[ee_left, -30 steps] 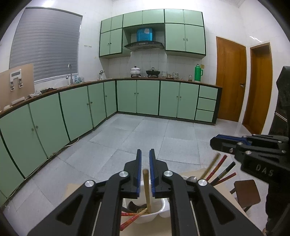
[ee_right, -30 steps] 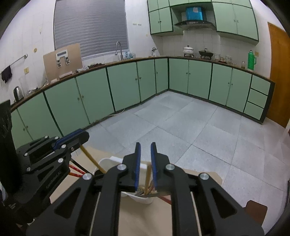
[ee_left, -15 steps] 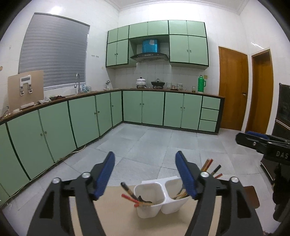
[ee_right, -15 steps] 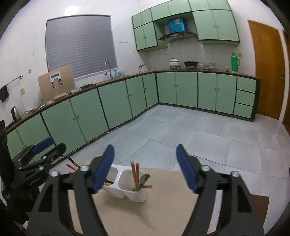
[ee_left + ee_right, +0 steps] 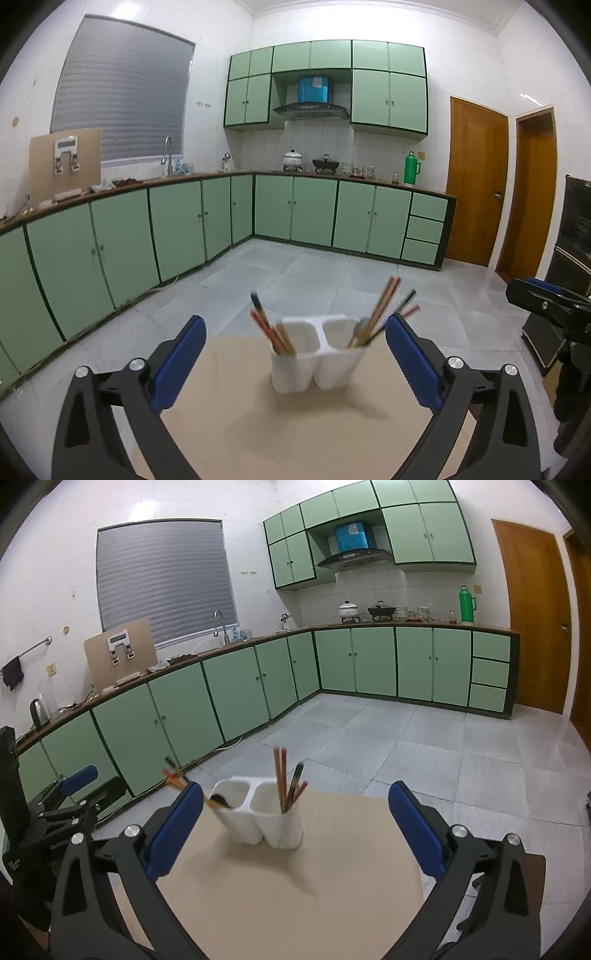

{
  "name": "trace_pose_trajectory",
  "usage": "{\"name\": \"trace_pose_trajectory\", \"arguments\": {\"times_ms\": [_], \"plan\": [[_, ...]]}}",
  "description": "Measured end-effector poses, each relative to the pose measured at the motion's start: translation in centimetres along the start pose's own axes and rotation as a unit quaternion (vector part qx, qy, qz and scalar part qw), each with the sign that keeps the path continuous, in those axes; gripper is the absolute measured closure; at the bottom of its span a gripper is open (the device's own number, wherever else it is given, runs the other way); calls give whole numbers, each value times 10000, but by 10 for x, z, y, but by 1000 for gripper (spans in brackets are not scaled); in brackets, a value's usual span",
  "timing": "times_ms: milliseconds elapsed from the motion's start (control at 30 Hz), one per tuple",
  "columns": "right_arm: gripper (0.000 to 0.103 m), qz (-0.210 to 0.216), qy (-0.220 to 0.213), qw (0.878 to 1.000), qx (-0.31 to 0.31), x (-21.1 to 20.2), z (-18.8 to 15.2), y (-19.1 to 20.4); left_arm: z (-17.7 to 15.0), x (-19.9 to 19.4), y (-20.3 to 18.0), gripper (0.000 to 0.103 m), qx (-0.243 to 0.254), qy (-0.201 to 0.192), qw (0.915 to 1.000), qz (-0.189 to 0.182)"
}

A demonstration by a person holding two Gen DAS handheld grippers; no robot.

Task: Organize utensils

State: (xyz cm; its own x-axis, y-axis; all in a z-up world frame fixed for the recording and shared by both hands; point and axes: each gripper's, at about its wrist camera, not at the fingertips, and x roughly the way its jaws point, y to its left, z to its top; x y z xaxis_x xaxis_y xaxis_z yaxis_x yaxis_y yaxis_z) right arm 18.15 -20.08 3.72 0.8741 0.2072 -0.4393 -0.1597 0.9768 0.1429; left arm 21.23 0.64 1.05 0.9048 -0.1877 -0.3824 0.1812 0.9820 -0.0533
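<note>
A white two-compartment utensil holder (image 5: pixel 317 358) (image 5: pixel 258 816) stands upright on the beige table (image 5: pixel 295 424). Red, black and wooden chopsticks (image 5: pixel 269 328) lean in its left compartment. More chopsticks and a spoon (image 5: pixel 384 306) stand in the right one. My left gripper (image 5: pixel 295 325) is short of the holder, its jaws opening wide with nothing between the blue pads. My right gripper (image 5: pixel 295 790) is likewise back from the holder, jaws opening and holding nothing. Each gripper shows at the edge of the other's view: the right gripper (image 5: pixel 546 306), the left gripper (image 5: pixel 79 782).
The holder is near the table's far edge, with grey floor tiles beyond. Green cabinets (image 5: pixel 184 229) line the left and back walls. A brown stool (image 5: pixel 532 871) is at the table's right side. A dark appliance (image 5: pixel 576 240) stands at the far right.
Both grippers went from nearly shut right over the holder to wide open and drew back from it. The utensils stay standing in the compartments.
</note>
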Motion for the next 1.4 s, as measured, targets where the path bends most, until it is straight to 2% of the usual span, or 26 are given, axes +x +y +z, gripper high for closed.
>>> {"name": "trace_pose_trajectory", "arguments": {"times_ms": [233, 433, 600, 1100, 1400], "plan": [[5, 134, 239, 9996, -55, -28, -37, 15, -26, -35, -6, 6, 14, 116, 9999, 100], [5, 207, 251, 9994, -149, -53, -50, 35, -33, -69, -15, 6, 150, 45, 9995, 270], [5, 258, 96, 9991, -315, -77, -50, 51, -31, -94, -23, 6, 142, -70, 9996, 228], [5, 274, -334, 9981, -436, -131, -36, 60, -23, -160, -39, 6, 271, -608, 9976, 212], [6, 284, -503, 9967, -567, -148, -34, 68, -23, -187, -44, 6, 312, -835, 9958, 225]]}}
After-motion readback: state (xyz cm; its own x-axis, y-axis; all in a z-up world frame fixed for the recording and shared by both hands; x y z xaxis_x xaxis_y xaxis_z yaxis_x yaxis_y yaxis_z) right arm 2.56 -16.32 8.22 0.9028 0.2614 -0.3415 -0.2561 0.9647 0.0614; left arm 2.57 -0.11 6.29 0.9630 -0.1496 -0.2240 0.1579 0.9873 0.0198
